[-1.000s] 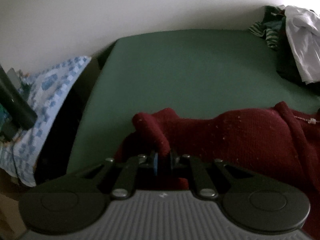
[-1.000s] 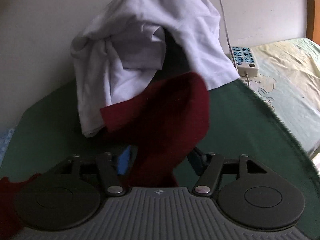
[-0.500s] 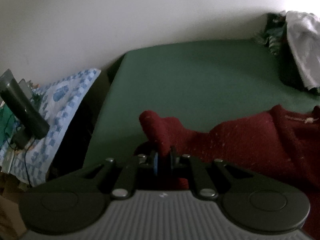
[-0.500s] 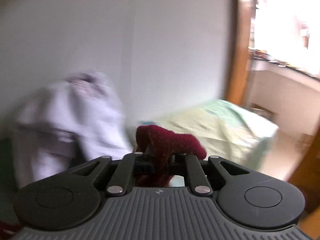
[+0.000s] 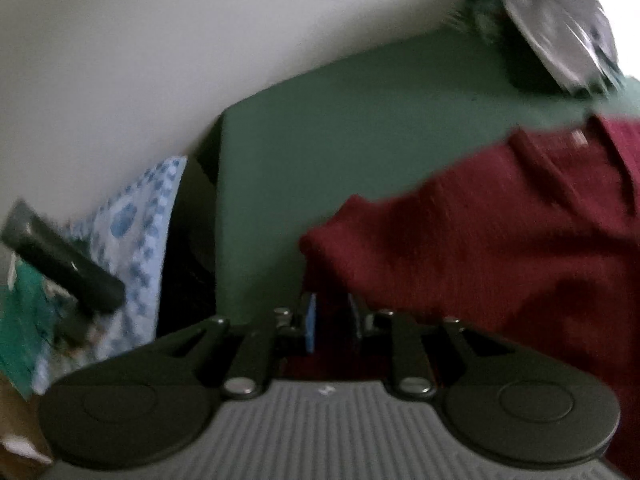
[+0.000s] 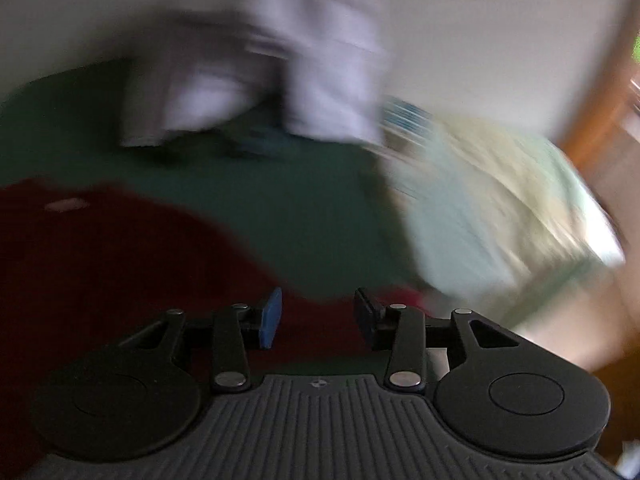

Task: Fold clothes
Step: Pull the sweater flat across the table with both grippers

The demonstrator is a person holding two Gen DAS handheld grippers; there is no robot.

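A dark red knitted garment point(image 5: 500, 240) lies spread on the green surface point(image 5: 340, 140). Its near corner reaches down to my left gripper point(image 5: 332, 320). That gripper's jaws are opening and stand slightly apart, with red cloth still in the gap. In the blurred right wrist view the same red garment point(image 6: 100, 260) lies at the left and runs under my right gripper point(image 6: 318, 316). The right jaws are opening wide and nothing is pinched between the pads point(image 6: 270, 316).
A pile of white and dark clothes point(image 5: 560, 32) sits at the far right of the green surface; the white heap point(image 6: 312, 60) is blurred. A blue-patterned cloth point(image 5: 136, 220) and a dark cylinder point(image 5: 64, 264) lie left. A pale bedsheet point(image 6: 500, 200) and a wooden frame point(image 6: 592, 120) are right.
The right gripper has let go of the red cloth and its jaws have spread. Its view has swung back down to the green surface. The left jaws have parted slightly and that gripper has rolled.
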